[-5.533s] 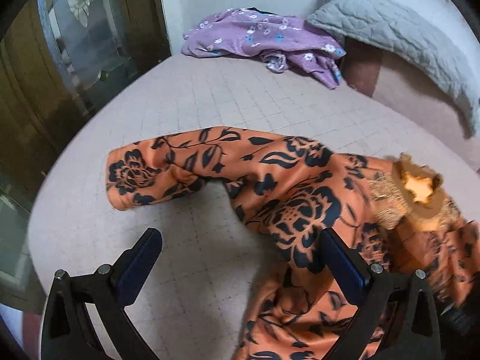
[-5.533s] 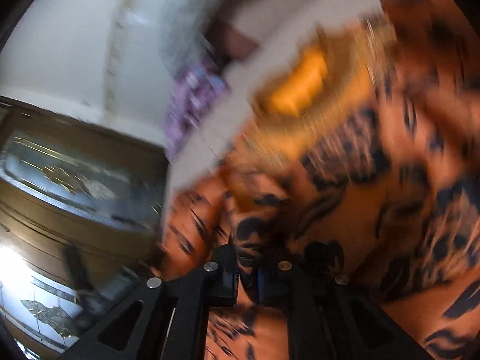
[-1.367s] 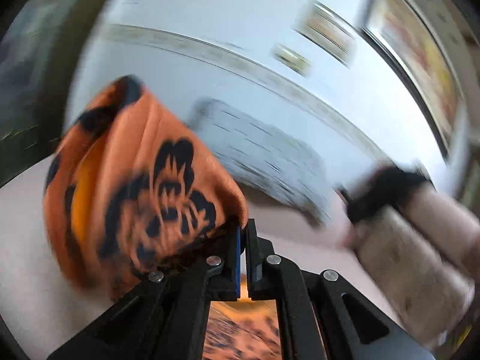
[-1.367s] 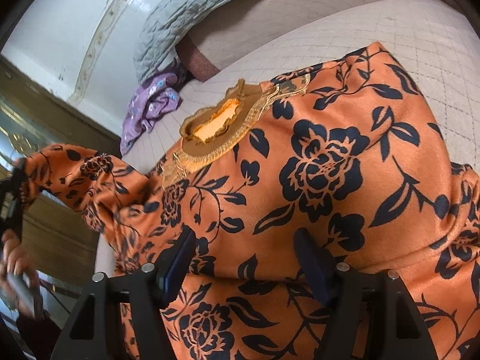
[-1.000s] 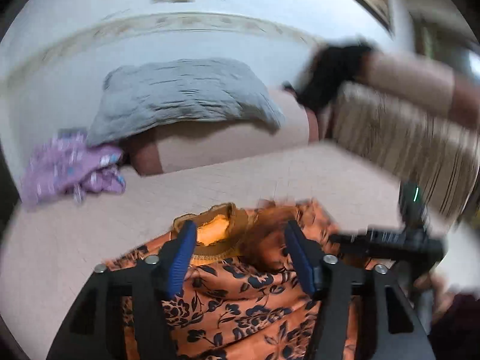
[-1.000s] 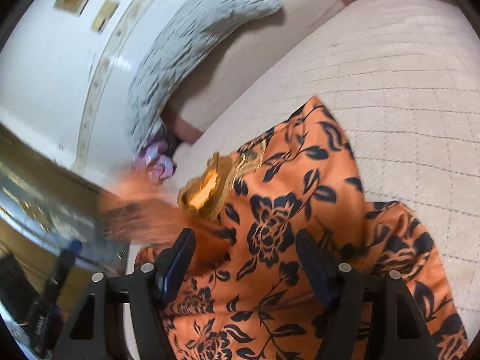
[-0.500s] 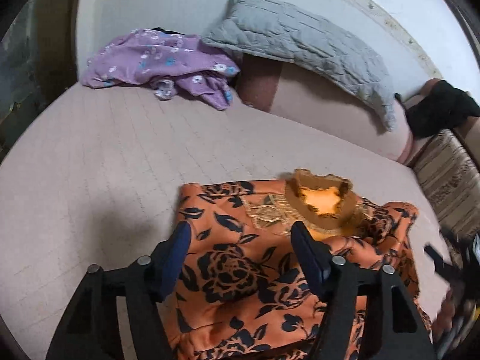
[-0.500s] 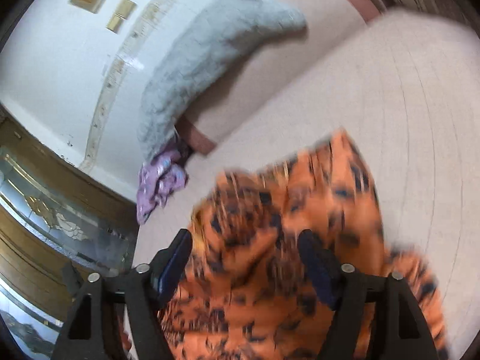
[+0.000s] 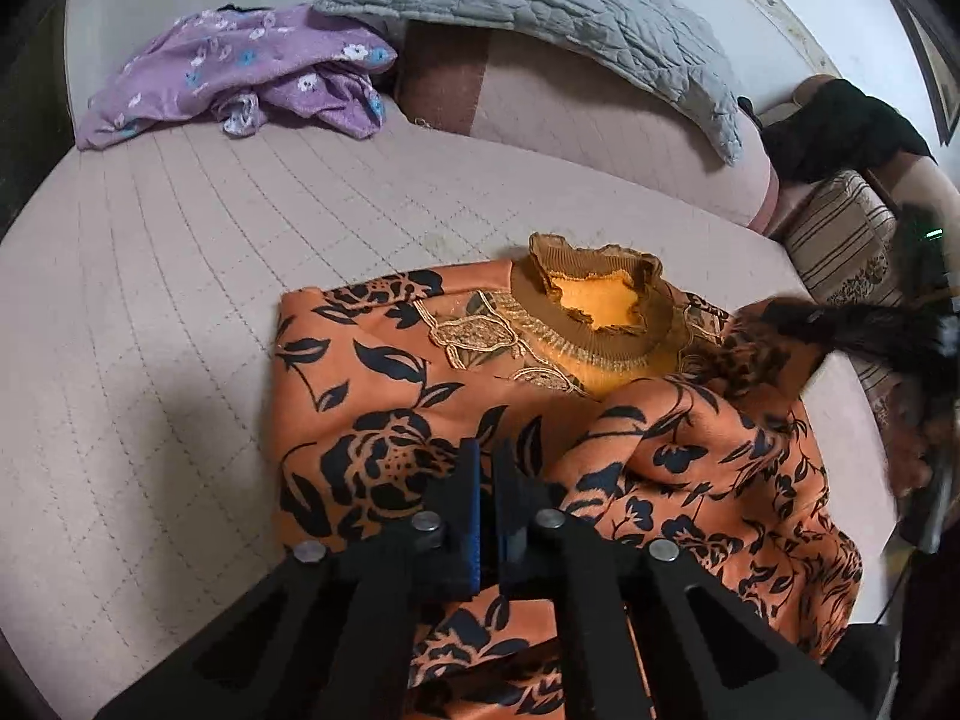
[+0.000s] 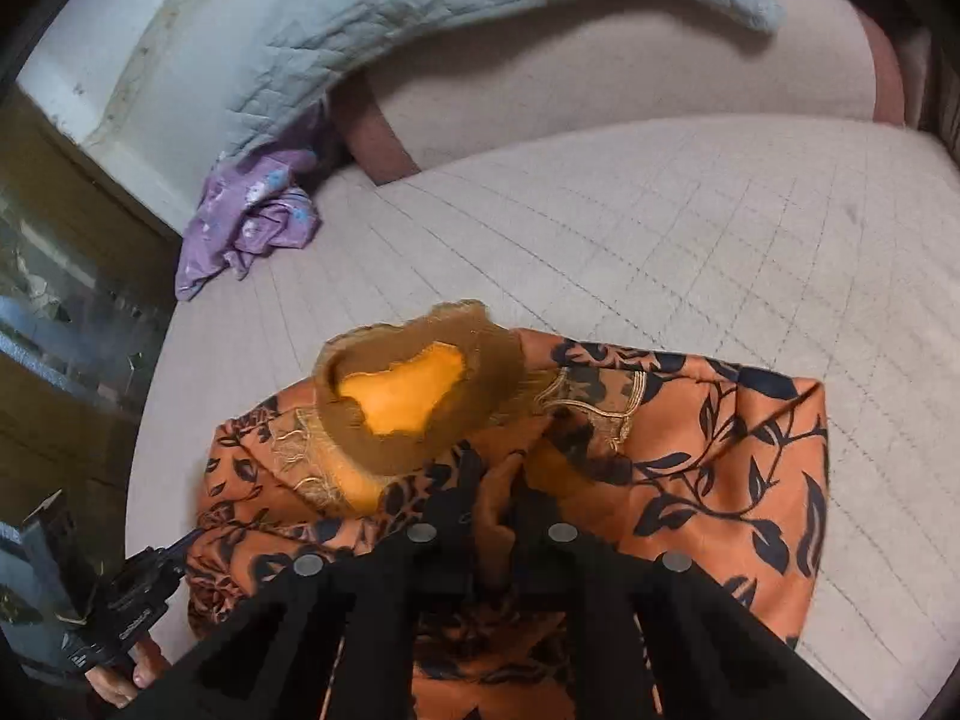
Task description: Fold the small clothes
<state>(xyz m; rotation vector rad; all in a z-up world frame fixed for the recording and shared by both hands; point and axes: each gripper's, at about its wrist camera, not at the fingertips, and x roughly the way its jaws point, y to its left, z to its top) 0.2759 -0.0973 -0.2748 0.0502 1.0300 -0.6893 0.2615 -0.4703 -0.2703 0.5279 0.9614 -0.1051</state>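
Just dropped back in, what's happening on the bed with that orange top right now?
A person is folding the orange floral top, which lies on the quilted bed cover with its brown collar facing the pillows. The left gripper is shut over the top's body. The right gripper is shut on a pinch of its fabric just below the collar. One side is already folded in; the other is bunched. A purple garment sits crumpled by the grey quilted pillow.

Orange floral top (image 9: pixel 384 384), partly folded on the bed.
Black flower print, brown ribbed collar (image 9: pixel 600 312) facing away; one sleeve (image 9: pixel 708 450) lies bunched across its front, fabric rumpled.
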